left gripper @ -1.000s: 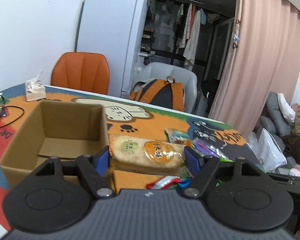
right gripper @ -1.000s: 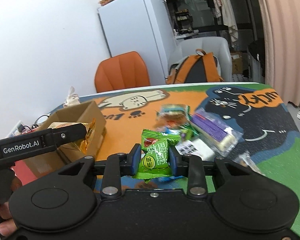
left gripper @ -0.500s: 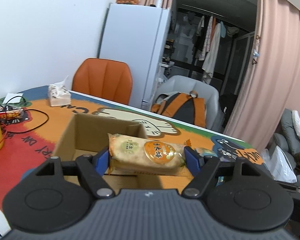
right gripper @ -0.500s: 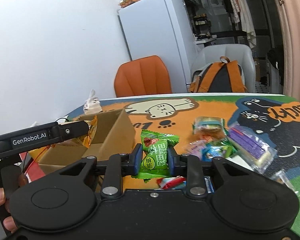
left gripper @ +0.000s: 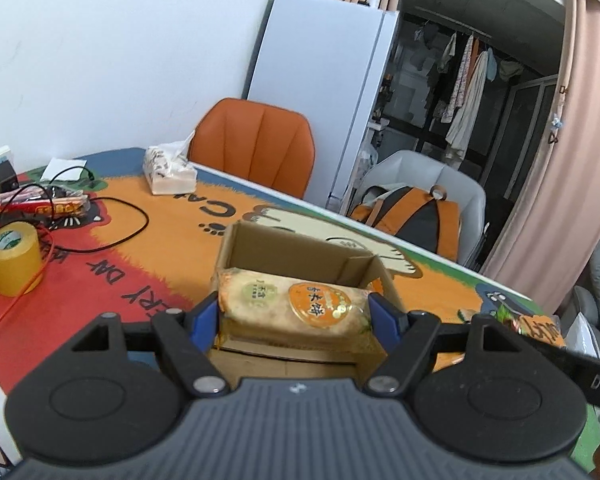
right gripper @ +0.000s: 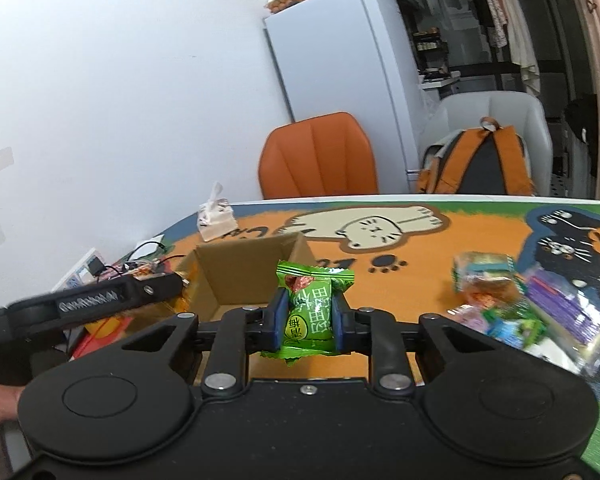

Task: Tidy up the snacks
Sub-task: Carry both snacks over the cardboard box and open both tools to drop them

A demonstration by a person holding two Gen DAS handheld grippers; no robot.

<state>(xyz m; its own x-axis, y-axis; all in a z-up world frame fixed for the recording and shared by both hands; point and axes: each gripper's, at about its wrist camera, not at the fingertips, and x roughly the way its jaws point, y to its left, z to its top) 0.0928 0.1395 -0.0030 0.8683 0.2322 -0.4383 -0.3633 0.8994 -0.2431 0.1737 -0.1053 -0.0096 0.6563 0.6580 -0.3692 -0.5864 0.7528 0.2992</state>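
Left wrist view: the left gripper [left gripper: 294, 312] has its jaws set wide, pinching a rice cracker packet [left gripper: 292, 305] by its two short ends, just ahead of them the open cardboard box [left gripper: 300, 256]. Crackers look light but brittle, so end-on pressure suits better than squeezing the flat faces. The right gripper [right gripper: 307, 322] has narrow jaws, closing on a green candy sachet [right gripper: 309, 308] at its middle; crinkly film, soft and slippery, it may slide. More snacks [right gripper: 500, 304] lie right of these jaws on the surface [right gripper: 420, 264].
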